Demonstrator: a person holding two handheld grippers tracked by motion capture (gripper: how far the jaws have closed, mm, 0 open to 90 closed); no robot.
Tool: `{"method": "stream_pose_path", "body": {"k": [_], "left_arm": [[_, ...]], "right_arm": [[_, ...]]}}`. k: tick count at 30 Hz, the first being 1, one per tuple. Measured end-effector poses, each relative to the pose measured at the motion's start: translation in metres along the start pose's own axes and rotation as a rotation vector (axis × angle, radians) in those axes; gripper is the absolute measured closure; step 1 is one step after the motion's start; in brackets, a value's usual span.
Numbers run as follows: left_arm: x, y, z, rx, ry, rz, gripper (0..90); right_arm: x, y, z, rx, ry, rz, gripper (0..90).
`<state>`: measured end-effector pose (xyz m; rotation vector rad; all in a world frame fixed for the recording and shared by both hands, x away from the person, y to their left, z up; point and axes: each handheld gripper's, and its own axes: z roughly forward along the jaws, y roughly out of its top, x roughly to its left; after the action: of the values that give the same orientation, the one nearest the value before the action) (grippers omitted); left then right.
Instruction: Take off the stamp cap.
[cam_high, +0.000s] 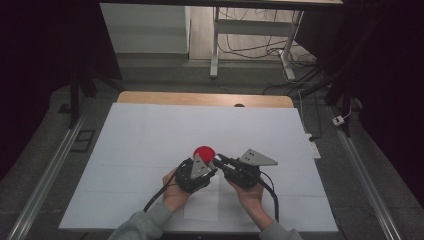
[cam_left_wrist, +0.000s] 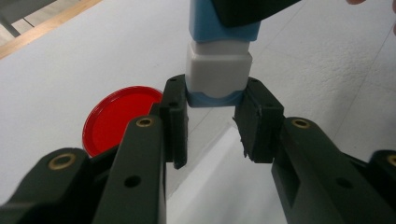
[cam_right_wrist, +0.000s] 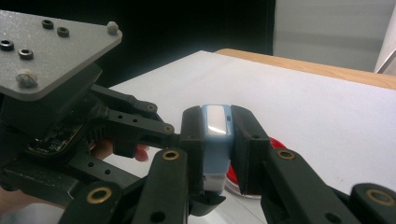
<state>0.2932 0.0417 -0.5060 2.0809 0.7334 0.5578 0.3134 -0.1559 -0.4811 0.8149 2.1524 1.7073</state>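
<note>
Both tools meet just in front of the person, at 6 o'clock on the bench (cam_high: 150, 130): right hand-held gripper (cam_right_wrist: 217, 140) clamps the blue-and-white block (cam_right_wrist: 215, 140), left hand-held gripper (cam_left_wrist: 215, 119) pinches its lower end, apparently mid-handover or pull-apart, red lid (cam_left_wrist: 119, 116) lying beside.

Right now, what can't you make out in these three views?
- Blue-and-white plastic block: top cut off by the left gripper view's edge; too small in high view.
- Red round plastic lid: part hidden behind left gripper fingers.
- Block's lower end: hidden between right gripper fingers.
</note>
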Motion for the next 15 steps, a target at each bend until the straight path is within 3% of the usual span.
{"method": "stream_pose_path", "body": {"k": [15], "left_arm": [[0.0007, 0.0003, -0.0012, -0.009, -0.013, -0.012, 65.5]], "right_arm": [[0.0027, 0.0001, -0.0013, -0.014, -0.014, -0.004, 75.3]]}}
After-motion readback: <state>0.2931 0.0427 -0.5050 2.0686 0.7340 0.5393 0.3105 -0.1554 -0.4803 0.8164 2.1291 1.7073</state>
